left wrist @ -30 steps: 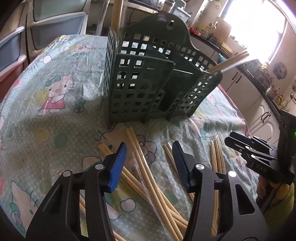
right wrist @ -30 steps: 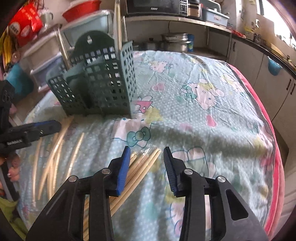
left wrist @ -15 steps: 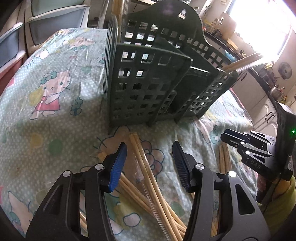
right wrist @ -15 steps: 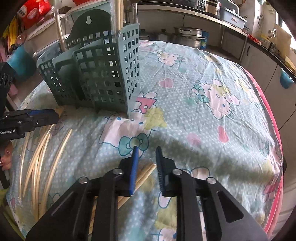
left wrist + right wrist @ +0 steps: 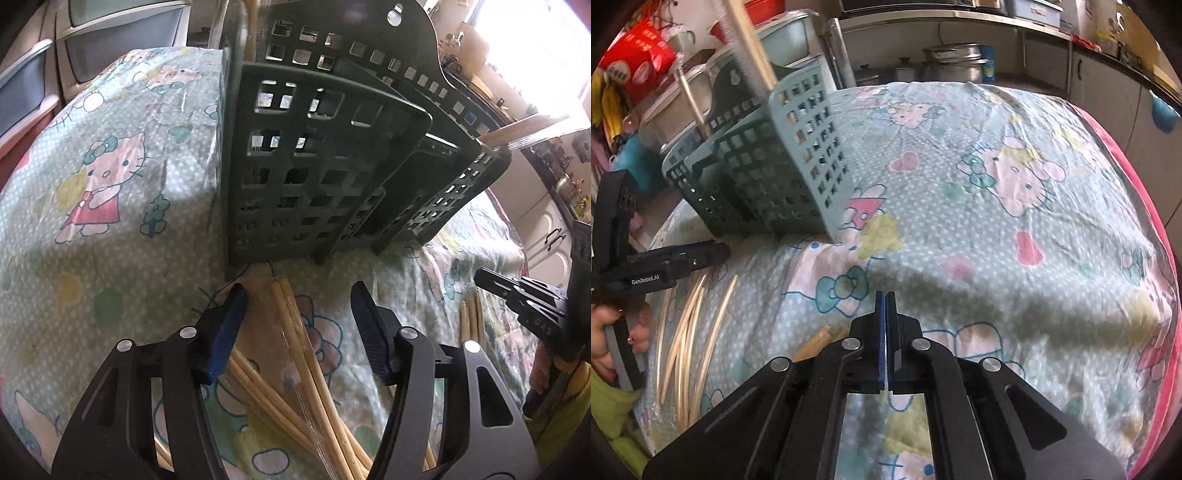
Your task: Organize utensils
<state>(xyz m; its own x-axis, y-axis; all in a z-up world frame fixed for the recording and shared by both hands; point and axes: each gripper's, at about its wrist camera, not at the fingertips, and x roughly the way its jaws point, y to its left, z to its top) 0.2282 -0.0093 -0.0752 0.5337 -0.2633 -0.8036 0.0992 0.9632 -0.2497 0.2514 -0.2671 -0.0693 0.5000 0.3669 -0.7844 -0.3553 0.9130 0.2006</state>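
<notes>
A green slotted utensil holder stands on the cartoon-print cloth, with chopsticks sticking out of it; it also shows in the right wrist view. Wrapped wooden chopsticks lie on the cloth in front of it. My left gripper is open, its fingers on either side of those chopsticks, close to the holder's base. My right gripper is shut with nothing visible between its pads, above the cloth; chopstick ends lie just left of it. More loose chopsticks lie at the left.
The cloth-covered table stretches to the right with a pink edge. Kitchen cabinets, pots and storage drawers surround it. The right gripper shows at the right of the left wrist view.
My right gripper has closed from open to shut and moved forward over the cloth. My left gripper has moved closer to the holder, still open over the chopsticks.
</notes>
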